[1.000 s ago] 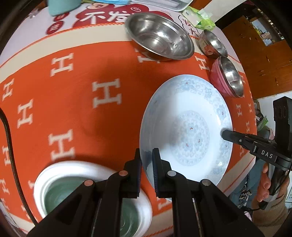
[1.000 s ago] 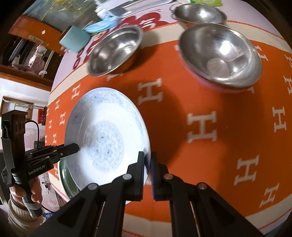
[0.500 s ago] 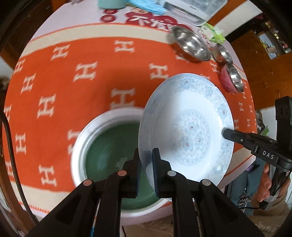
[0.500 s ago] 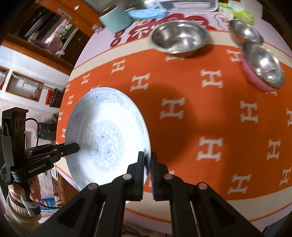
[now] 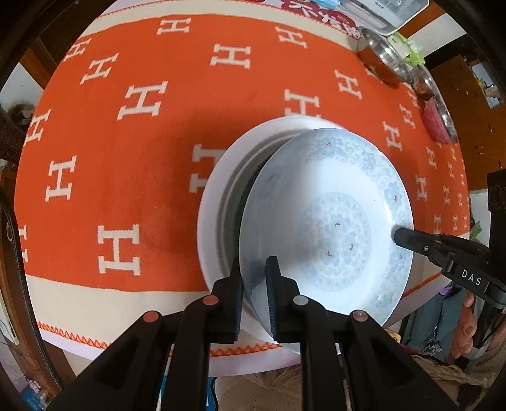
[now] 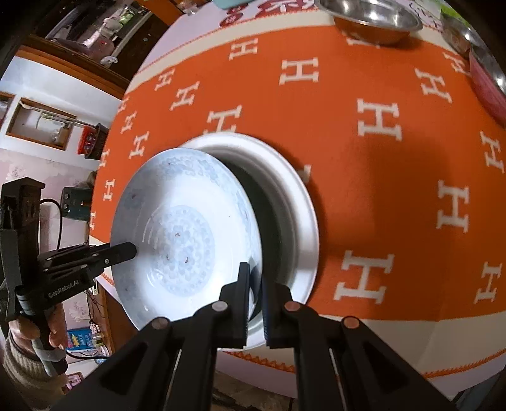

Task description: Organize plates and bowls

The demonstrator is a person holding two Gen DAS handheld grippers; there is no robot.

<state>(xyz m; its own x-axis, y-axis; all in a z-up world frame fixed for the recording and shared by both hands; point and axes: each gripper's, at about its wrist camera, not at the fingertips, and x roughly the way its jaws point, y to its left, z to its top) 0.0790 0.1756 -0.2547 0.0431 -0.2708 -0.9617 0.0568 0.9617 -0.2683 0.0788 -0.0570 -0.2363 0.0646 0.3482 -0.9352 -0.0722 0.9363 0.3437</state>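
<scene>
Left gripper [image 5: 254, 284] clamped at lower centre of frame; right gripper [image 6: 254, 286] likewise (each also visible at the other view's edge).

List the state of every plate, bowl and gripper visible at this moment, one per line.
Blue-patterned plate: held off the cloth by opposite rims, tilted, partly over the white-rimmed plate.
White-rimmed plate: flat on the orange cloth, partly covered.
Left gripper: jaws shut on the patterned plate's rim.
Right gripper: jaws shut on the opposite rim.
Large steel bowl: upright, empty, at the cloth's far edge.
Pink-sided steel bowl: upright, contents not visible.
</scene>
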